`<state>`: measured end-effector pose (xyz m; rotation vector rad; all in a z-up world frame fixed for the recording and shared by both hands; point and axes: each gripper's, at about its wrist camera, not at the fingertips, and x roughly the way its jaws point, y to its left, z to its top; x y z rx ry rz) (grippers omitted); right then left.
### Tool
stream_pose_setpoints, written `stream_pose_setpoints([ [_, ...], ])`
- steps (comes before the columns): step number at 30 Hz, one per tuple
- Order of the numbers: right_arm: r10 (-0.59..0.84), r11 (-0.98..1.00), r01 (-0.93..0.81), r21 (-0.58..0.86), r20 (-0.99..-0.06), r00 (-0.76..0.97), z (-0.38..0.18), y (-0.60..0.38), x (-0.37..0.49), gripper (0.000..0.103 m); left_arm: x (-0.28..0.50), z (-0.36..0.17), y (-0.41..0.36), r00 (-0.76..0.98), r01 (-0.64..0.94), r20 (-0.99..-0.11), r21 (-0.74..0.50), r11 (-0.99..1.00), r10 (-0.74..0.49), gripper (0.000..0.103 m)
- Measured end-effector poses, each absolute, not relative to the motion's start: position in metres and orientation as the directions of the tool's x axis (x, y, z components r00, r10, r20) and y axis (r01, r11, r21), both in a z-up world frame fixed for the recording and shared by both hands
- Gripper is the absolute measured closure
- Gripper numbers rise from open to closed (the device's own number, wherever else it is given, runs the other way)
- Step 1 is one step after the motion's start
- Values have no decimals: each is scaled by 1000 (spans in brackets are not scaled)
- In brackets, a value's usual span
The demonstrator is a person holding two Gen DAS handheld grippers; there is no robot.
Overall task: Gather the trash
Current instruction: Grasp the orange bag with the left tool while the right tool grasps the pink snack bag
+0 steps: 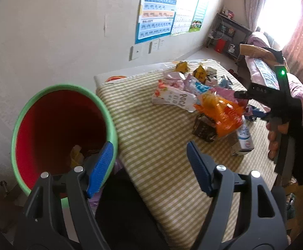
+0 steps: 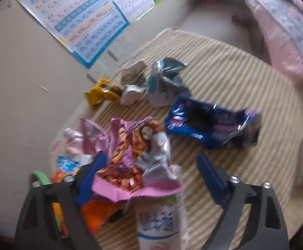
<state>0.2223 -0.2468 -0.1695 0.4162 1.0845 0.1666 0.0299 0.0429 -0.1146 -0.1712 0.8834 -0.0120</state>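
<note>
Right hand-held gripper (image 2: 151, 170), jaws wide, straddles the pink snack wrapper (image 2: 134, 158) lying amid litter on the counter (image 2: 224, 87). Wrapper likely light, crinkly, slippery: pinch a bunched fold. Left hand-held gripper (image 1: 149, 160) gapes beside the bin (image 1: 61, 133).

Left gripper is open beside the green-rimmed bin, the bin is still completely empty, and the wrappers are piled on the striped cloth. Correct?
Not quite. The bin is not empty: the left wrist view shows some trash at its bottom. The rest holds: the left gripper is open beside it, and wrappers lie on the striped cloth.
</note>
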Motion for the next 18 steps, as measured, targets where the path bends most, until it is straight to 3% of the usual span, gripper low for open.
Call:
stream_pose_setpoints([
  [1,358,901,53,430,-808,467,-168,-248,218,42,35,-113,39,636,-50,-766,-167,985,-98,33],
  [4,374,897,26,440,-791,484,-156,-248,207,47,52,-109,21,643,-7,-748,-218,976,-163,33],
  [10,418,857,18,515,-714,561,-128,-265,171,48,85,-118,-20,602,72,-753,-281,957,-266,33],
  [18,351,875,48,482,-699,623,-121,-288,86,48,108,-146,-51,543,119,-795,-245,962,-270,33],
])
